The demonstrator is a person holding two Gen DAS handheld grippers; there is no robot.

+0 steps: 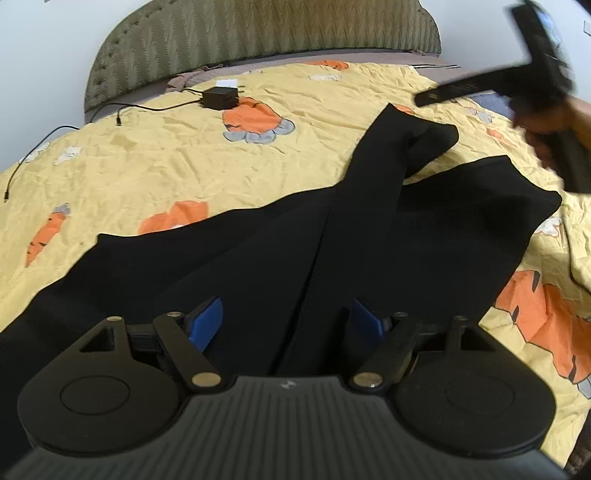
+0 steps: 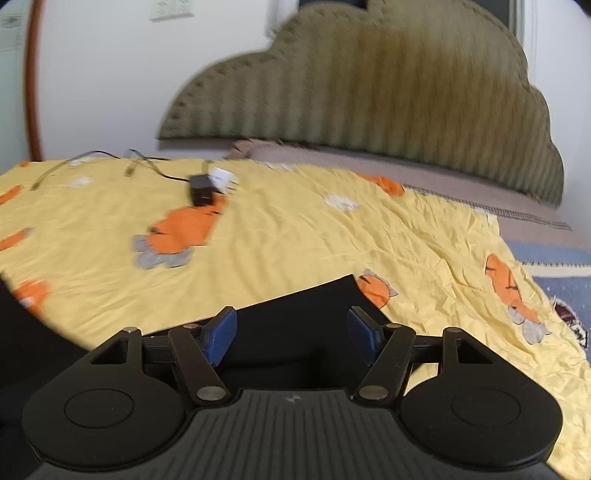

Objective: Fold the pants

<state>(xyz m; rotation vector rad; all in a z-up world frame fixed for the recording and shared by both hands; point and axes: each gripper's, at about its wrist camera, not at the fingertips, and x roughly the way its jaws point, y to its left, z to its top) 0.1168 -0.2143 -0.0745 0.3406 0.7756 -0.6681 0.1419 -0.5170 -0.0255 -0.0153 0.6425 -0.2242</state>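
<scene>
Black pants (image 1: 369, 236), no legible writing

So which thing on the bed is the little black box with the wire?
Start at the big green headboard and drop down onto the yellow quilt. Just below it sits the small black charger box, beside an orange cartoon animal. It is the only hard, boxy thing there, with a thin black cable trailing away; the black pants are soft and flat.

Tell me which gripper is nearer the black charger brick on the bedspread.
Probably right. The right gripper is over a pant leg's end, partway toward the charger brick; the left gripper is over the pants, farther back.
</scene>
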